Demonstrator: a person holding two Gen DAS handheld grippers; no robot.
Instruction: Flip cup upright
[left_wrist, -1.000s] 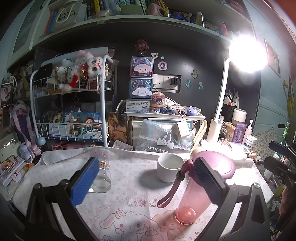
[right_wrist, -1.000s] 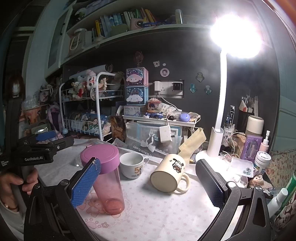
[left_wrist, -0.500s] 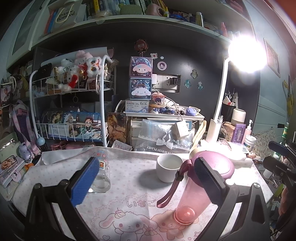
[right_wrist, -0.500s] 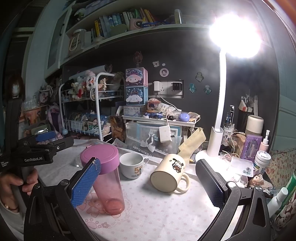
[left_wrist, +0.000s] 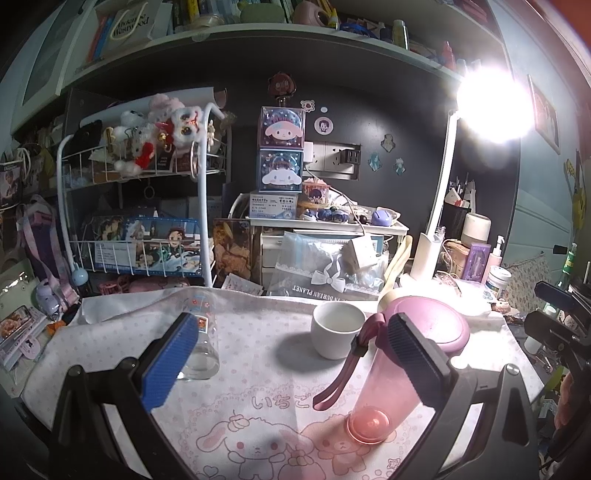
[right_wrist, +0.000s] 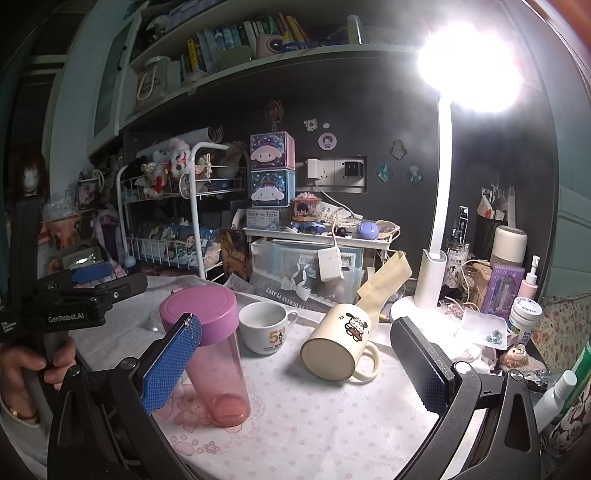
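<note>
Both hand-held grippers gape wide, empty, above the tablecloth (right_wrist: 295, 424)

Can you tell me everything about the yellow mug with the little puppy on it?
The cream-yellow ceramic-looking mug with a cartoon puppy print lies tipped on its side on the pink-dotted white tablecloth. Its flat round base faces the right wrist camera, and its mouth points away toward the white desk lamp. The loop handle sticks out to the right, low, by the cloth. The puppy is white with black ears. Nothing grips it: it sits between the open right gripper's fingers, untouched, right of the white teacup.
</note>
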